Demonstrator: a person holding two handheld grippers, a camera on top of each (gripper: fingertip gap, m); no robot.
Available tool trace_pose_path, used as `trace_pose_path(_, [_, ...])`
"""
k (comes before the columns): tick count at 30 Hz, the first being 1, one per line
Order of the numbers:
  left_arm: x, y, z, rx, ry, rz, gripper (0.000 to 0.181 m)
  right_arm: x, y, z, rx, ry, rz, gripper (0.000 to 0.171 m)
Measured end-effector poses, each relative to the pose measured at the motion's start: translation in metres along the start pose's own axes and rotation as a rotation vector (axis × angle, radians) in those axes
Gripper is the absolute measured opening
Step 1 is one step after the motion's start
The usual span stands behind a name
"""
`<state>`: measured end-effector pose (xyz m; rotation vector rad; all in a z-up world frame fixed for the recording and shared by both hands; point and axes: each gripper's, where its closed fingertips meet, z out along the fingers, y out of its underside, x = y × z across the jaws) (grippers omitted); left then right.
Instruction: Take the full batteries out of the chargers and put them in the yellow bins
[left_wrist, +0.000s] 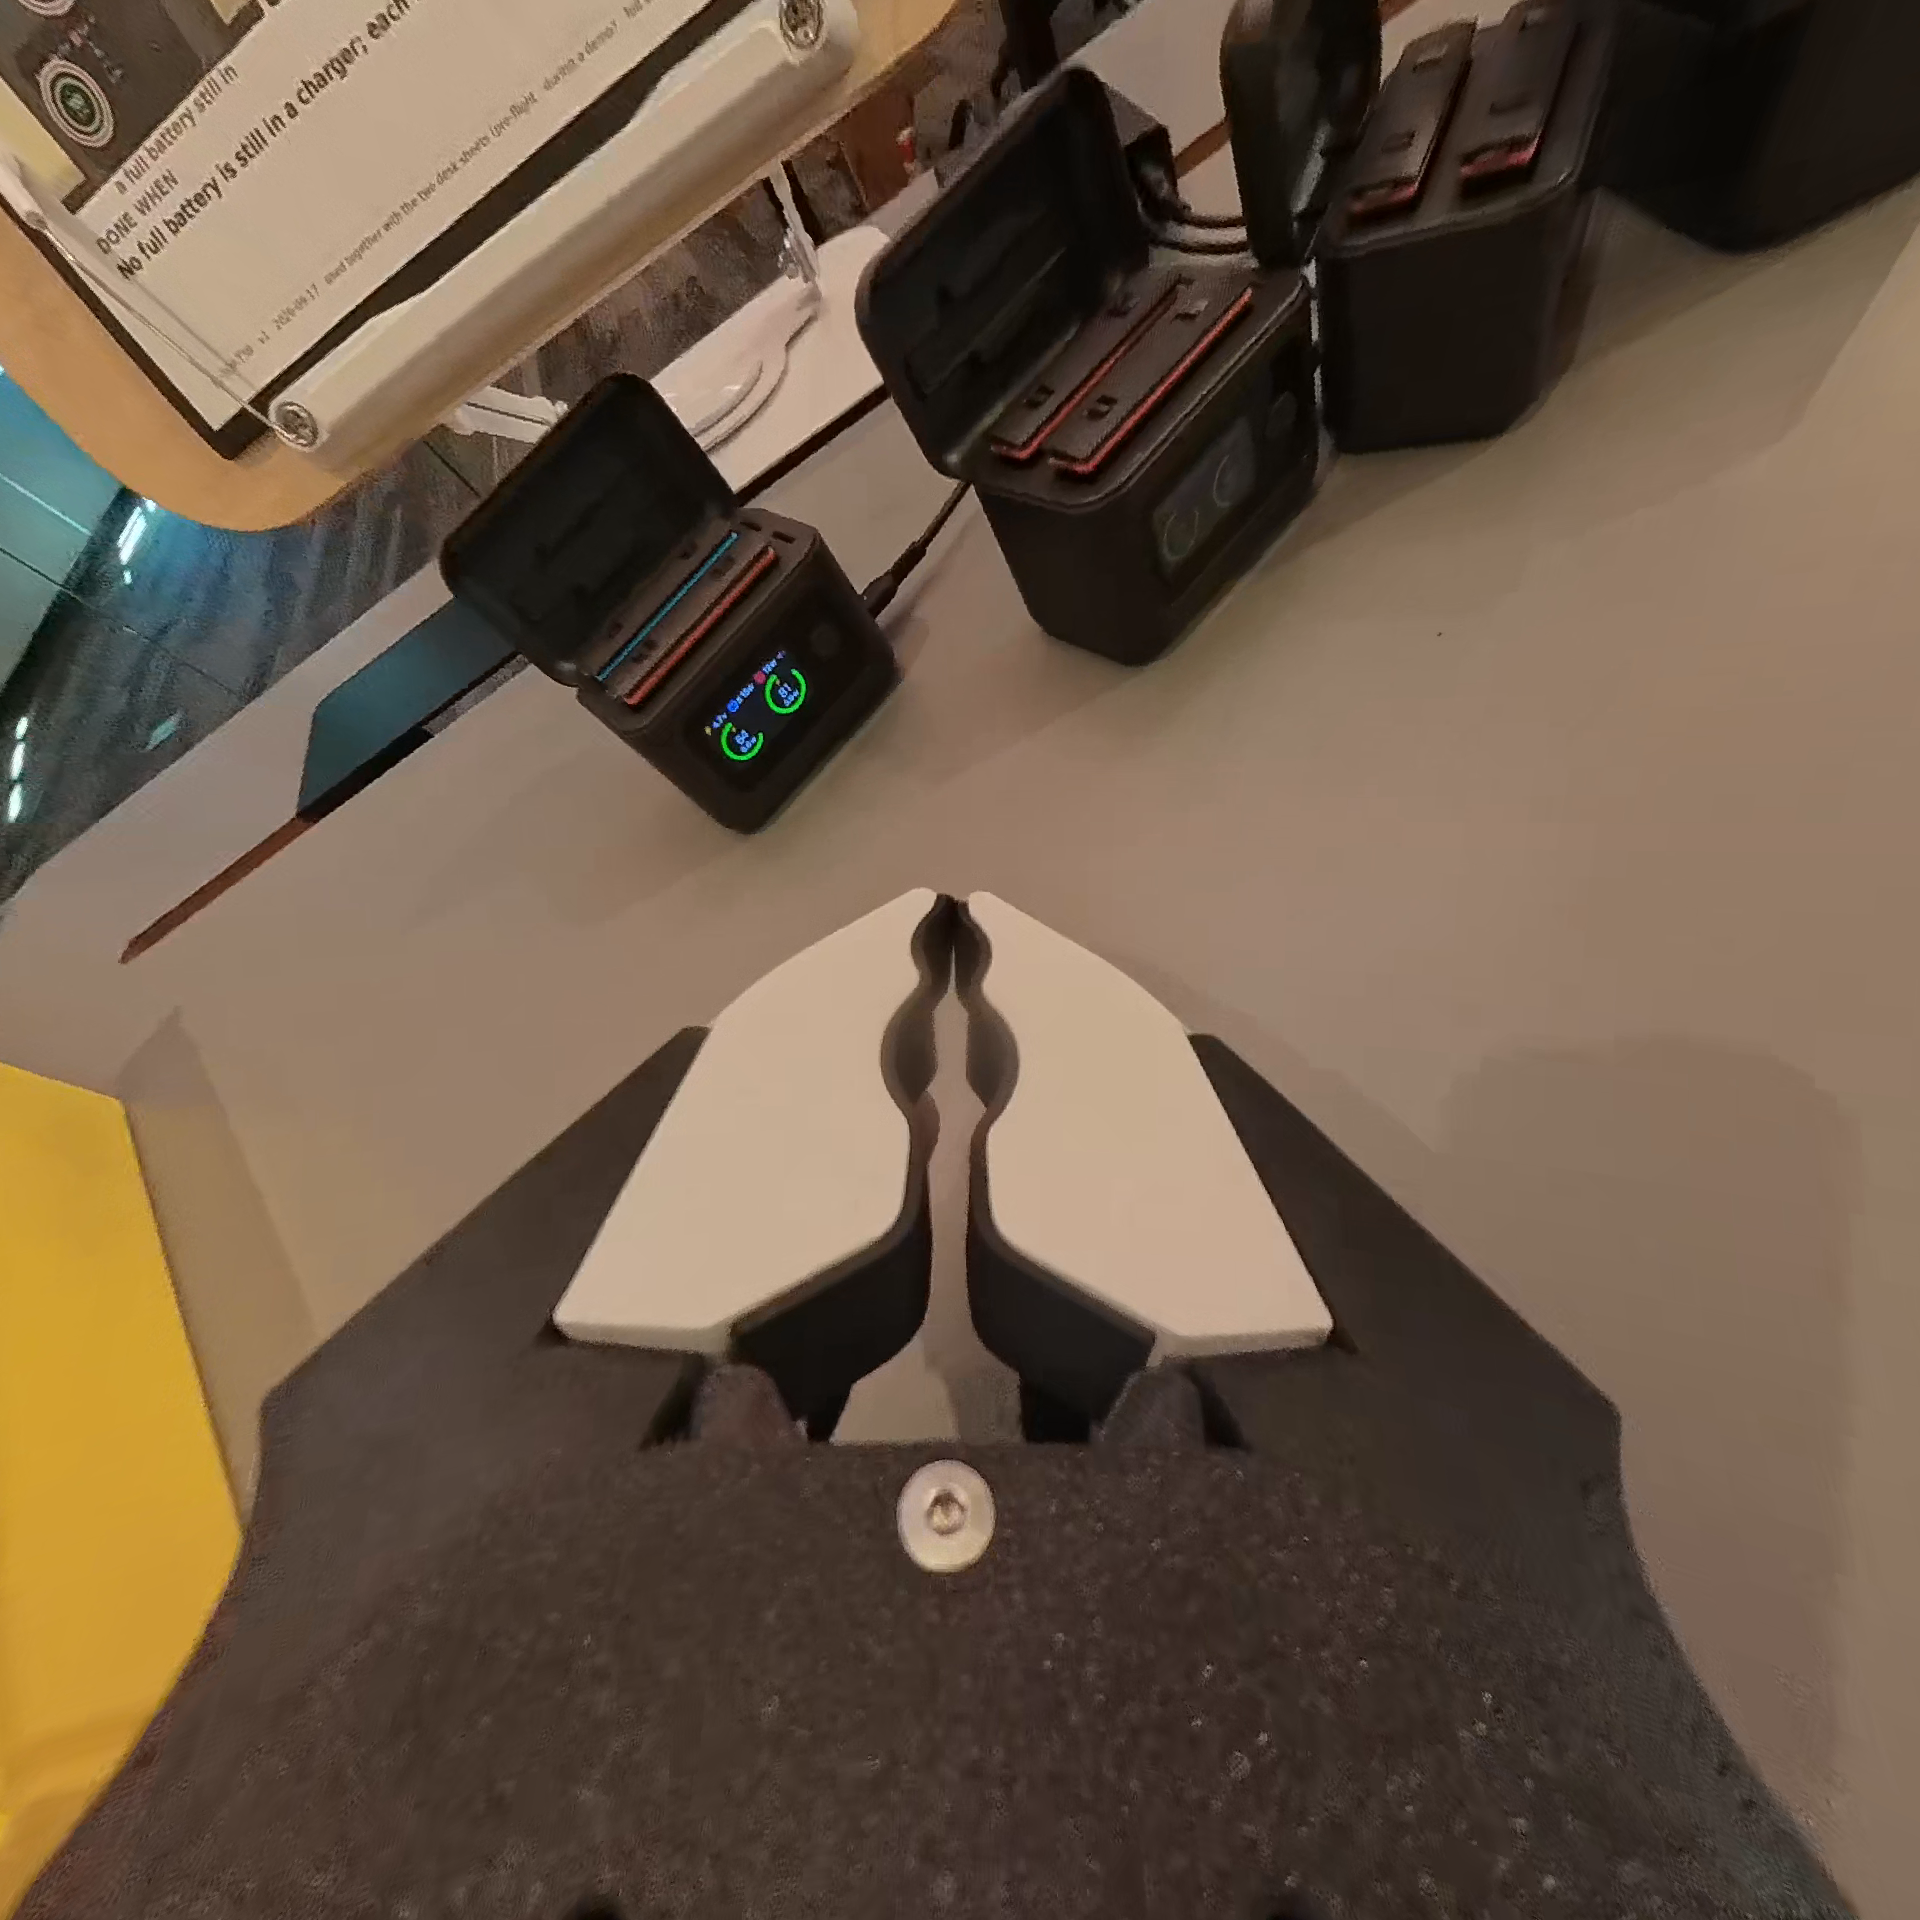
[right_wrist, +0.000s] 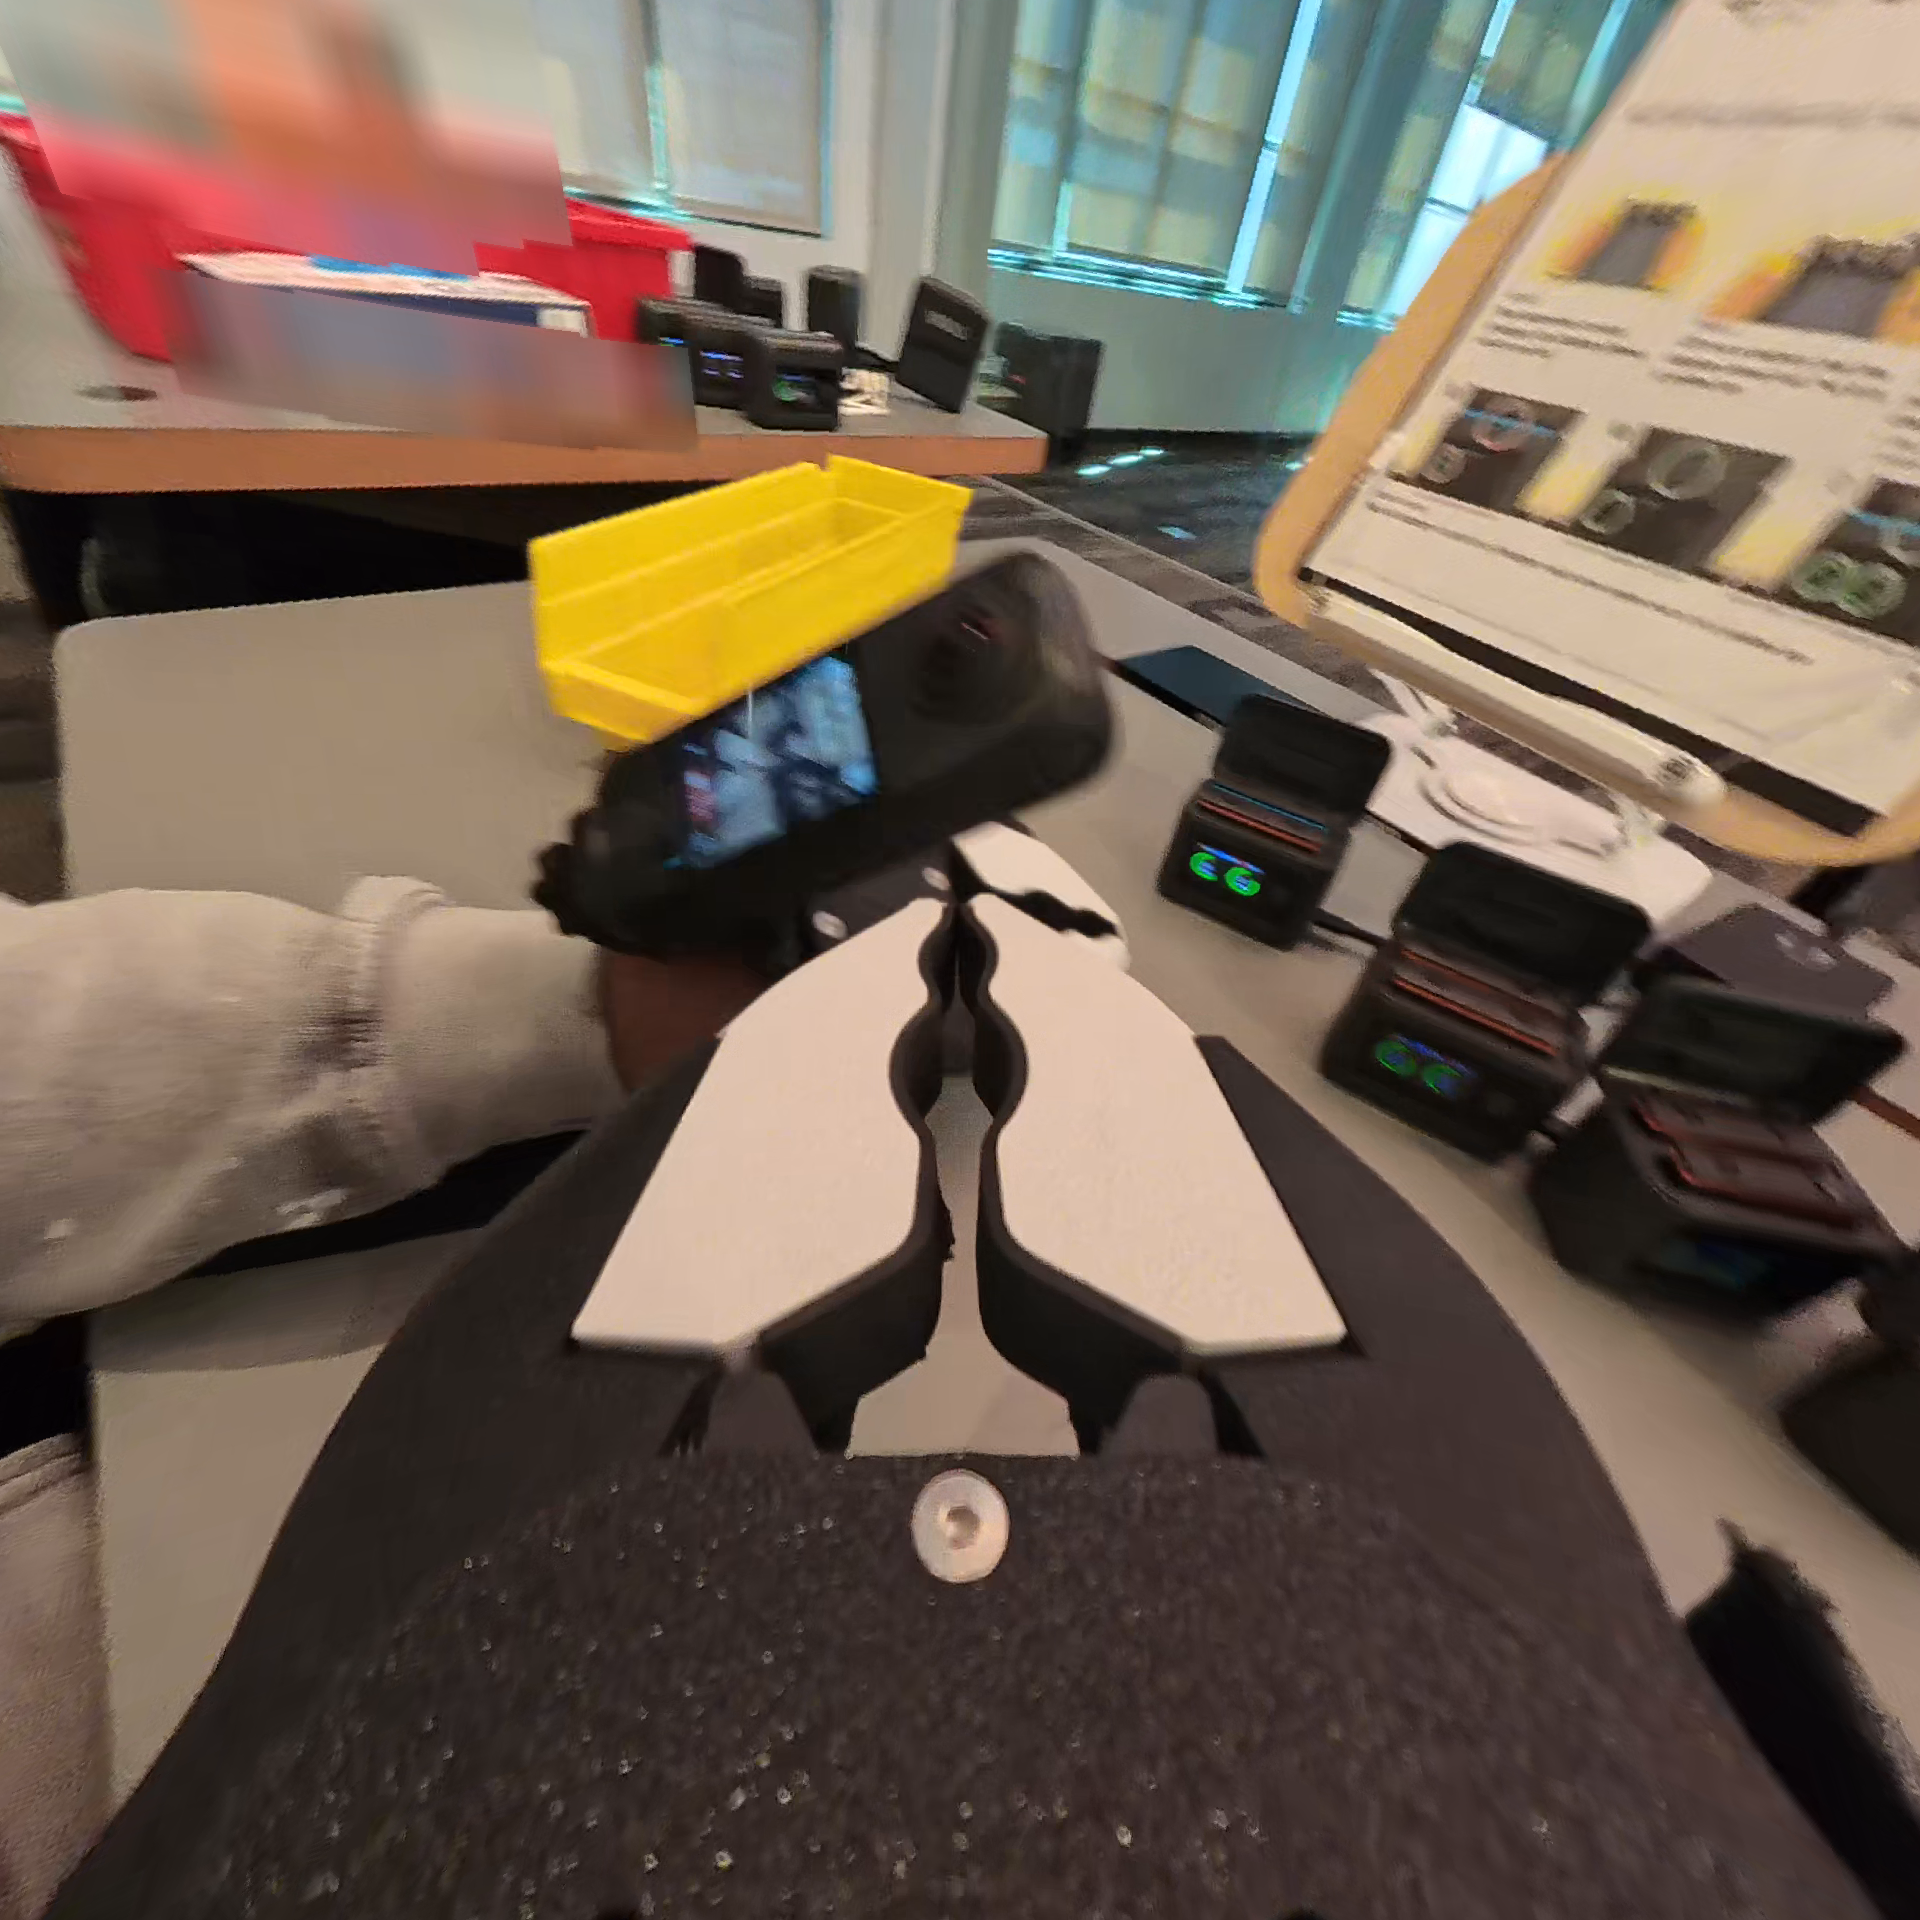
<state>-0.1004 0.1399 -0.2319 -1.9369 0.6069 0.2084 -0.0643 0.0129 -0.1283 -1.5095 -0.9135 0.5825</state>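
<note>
Left gripper (left_wrist: 948, 914) is hovering over bare grey table (left_wrist: 1351, 831), jaws together, holding nothing. Right gripper (right_wrist: 954, 920) is likewise closed and empty.

The chargers are sitting ahead with lids up: nearest charger (left_wrist: 717, 665) is showing two green rings, each battery (left_wrist: 691, 623) seated in its slot. The second charger (left_wrist: 1143, 468) also holds batteries.

Judgement: the person is needing to open the jaws first, approach from above, and pinch one battery by its narrow edge, pulling straight up.

The yellow bin (right_wrist: 727, 592) is looking empty, well apart from the chargers.
</note>
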Motion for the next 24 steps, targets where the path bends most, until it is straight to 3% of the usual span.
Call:
trace_pose_path(7, [0.003,0.012,0.006,-0.070,-0.036,0.105,0.000,-0.056,0.000,0.019,-0.072,-0.093,-0.092,0.000])
trace_pose_path(24, [-0.033,0.014,0.002,-0.117,-0.273,0.360,0.000,-0.057,0.020,0.019,-0.197,-0.040,-0.125,0.000])
